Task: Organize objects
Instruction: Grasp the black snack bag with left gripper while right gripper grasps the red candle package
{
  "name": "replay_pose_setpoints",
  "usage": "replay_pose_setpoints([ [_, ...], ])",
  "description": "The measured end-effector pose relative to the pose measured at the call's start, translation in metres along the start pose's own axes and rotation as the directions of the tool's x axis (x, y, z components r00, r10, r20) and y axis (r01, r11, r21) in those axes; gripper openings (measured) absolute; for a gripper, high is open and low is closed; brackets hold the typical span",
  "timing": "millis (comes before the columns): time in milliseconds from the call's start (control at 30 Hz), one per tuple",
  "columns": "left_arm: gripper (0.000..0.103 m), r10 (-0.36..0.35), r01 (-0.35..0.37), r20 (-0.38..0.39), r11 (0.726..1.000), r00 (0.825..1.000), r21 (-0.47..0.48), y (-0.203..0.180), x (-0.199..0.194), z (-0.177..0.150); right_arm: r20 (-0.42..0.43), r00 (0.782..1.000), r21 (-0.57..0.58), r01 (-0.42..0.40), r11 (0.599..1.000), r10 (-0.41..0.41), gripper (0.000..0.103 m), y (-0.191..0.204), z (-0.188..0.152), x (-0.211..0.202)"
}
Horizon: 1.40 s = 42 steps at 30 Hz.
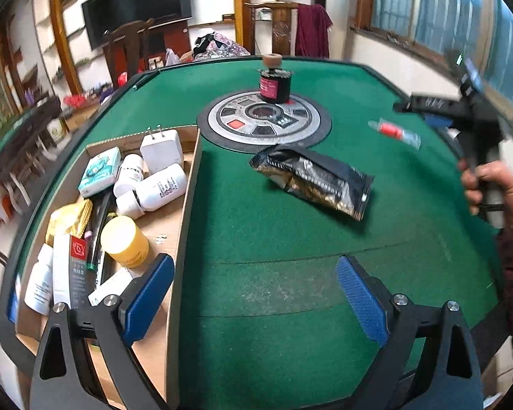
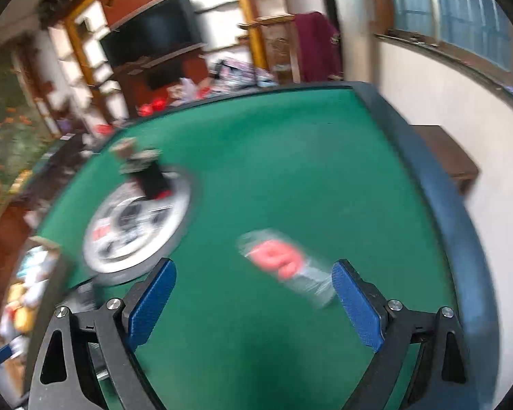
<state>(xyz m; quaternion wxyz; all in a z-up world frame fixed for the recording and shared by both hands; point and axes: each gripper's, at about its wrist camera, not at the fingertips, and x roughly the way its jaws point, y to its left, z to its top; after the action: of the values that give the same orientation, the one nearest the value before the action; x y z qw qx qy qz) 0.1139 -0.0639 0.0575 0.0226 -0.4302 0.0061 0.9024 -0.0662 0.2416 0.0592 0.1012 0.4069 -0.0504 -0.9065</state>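
Reaching over the green table (image 2: 290,157), the right tool (image 2: 254,302), fingers spread and gripping nothing, has the small red-labelled clear packet (image 2: 285,264) just ahead, nearer its right finger, long axis slanting across the gap. Nothing blocks it. The left tool (image 1: 254,300), also spread and empty, hovers beside the cardboard box (image 1: 188,201) of bottles; a black-gold pouch (image 1: 313,179) and corked dark jar (image 1: 274,83) remain out.

The felt-topped table (image 1: 273,222) is deep green with a dark rim. A crinkled foil snack packet (image 1: 313,179) is black with gold speckling. The small clear tube (image 1: 393,132) carries a red label. A round plastic jar (image 1: 125,241) is yellow. The textured gripper pads (image 2: 357,307) are blue.
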Motion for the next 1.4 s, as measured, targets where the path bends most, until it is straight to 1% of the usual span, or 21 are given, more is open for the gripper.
replay_pose_setpoints([
  [33,0.095,-0.008,0.008,0.001,1.000,1.000,-0.020,0.003,-0.001,0.001,-0.020,1.000,0.007,0.007,1.000,-0.007,0.095,-0.007,0.004,0.011],
  [133,0.095,-0.040,0.039,-0.002,0.996,0.999,-0.085,0.014,-0.004,0.004,-0.045,0.998,0.009,-0.037,0.999,0.037,0.095,-0.013,0.010,0.034],
  [200,0.095,-0.056,0.054,-0.014,0.992,0.998,-0.116,0.017,-0.001,0.004,-0.070,0.996,0.012,-0.049,0.999,0.050,0.095,-0.013,0.011,0.047],
  [267,0.095,-0.080,0.074,-0.034,0.987,0.996,-0.145,0.019,0.004,0.006,-0.083,0.996,-0.002,-0.032,0.999,0.032,0.095,-0.003,0.008,0.056],
  [300,0.095,-0.087,0.079,-0.041,0.985,0.995,-0.153,0.019,0.007,0.007,-0.085,0.996,-0.012,-0.028,1.000,0.027,0.091,-0.001,0.010,0.059],
  [333,0.095,-0.091,0.083,-0.048,0.984,0.995,-0.159,0.018,0.010,0.008,-0.090,0.996,-0.027,-0.012,1.000,0.010,0.082,0.003,0.008,0.061],
  [367,0.095,-0.096,0.086,-0.055,0.982,0.994,-0.165,0.016,0.013,0.009,-0.088,0.996,-0.049,0.021,0.999,-0.025,0.077,0.005,0.006,0.063],
  [400,0.095,-0.104,0.092,-0.060,0.981,0.993,-0.170,0.013,0.016,0.011,-0.085,0.996,-0.062,0.036,0.997,-0.041,0.060,0.007,0.005,0.061],
  [433,0.095,-0.112,0.100,-0.062,0.980,0.992,-0.174,0.010,0.019,0.013,-0.085,0.994,-0.072,0.059,0.996,-0.065,0.047,0.008,0.006,0.061],
  [500,0.095,-0.119,0.107,-0.062,0.979,0.991,-0.174,0.005,0.024,0.018,-0.088,0.992,-0.074,0.089,0.993,-0.095,0.034,0.007,0.006,0.059],
  [533,0.095,-0.117,0.105,-0.064,0.979,0.991,-0.172,0.002,0.027,0.021,-0.093,0.991,-0.072,0.094,0.993,-0.100,0.031,0.006,0.005,0.057],
  [633,0.095,-0.104,0.092,-0.067,0.982,0.992,-0.167,-0.008,0.038,0.032,-0.113,0.990,-0.052,0.079,0.996,-0.085,0.031,0.004,-0.002,0.045],
  [667,0.095,-0.082,0.068,-0.075,0.983,0.994,-0.172,-0.011,0.045,0.037,-0.118,0.990,-0.048,0.072,0.996,-0.077,0.031,0.006,-0.007,0.040],
  [767,0.095,-0.048,0.031,-0.079,0.980,0.996,-0.198,-0.015,0.060,0.048,-0.124,0.991,-0.054,0.050,0.997,-0.057,0.031,0.016,-0.024,0.027],
  [867,0.095,0.023,-0.037,-0.068,0.977,0.997,-0.208,-0.019,0.075,0.061,-0.120,0.992,-0.056,0.031,0.998,-0.038,0.032,0.028,-0.041,0.015],
  [967,0.095,0.110,-0.123,-0.077,0.975,0.991,-0.188,-0.028,0.090,0.072,-0.112,0.994,-0.058,0.015,0.998,-0.021,0.033,0.036,-0.052,0.009],
  [1033,0.095,0.139,-0.150,-0.075,0.975,0.987,-0.166,-0.035,0.096,0.076,-0.106,0.994,-0.067,0.015,0.998,-0.022,0.033,0.039,-0.054,0.008],
  [1133,0.100,0.180,-0.185,-0.057,0.975,0.982,-0.120,-0.045,0.101,0.081,-0.102,0.995,-0.064,0.011,0.998,-0.018,0.033,0.040,-0.053,0.009],
  [1200,0.103,0.192,-0.197,-0.061,0.977,0.979,-0.084,-0.051,0.107,0.084,-0.100,0.995,-0.060,0.007,0.998,-0.013,0.033,0.041,-0.052,0.010],
  [1233,0.103,0.185,-0.190,-0.071,0.980,0.980,-0.067,-0.055,0.111,0.084,-0.100,0.995,-0.060,0.006,0.998,-0.012,0.033,0.040,-0.052,0.010],
  [1400,0.103,0.107,-0.114,-0.100,0.991,0.989,-0.067,-0.058,0.127,0.086,-0.092,0.995,-0.075,0.020,0.997,-0.027,0.033,0.043,-0.052,0.011],
])
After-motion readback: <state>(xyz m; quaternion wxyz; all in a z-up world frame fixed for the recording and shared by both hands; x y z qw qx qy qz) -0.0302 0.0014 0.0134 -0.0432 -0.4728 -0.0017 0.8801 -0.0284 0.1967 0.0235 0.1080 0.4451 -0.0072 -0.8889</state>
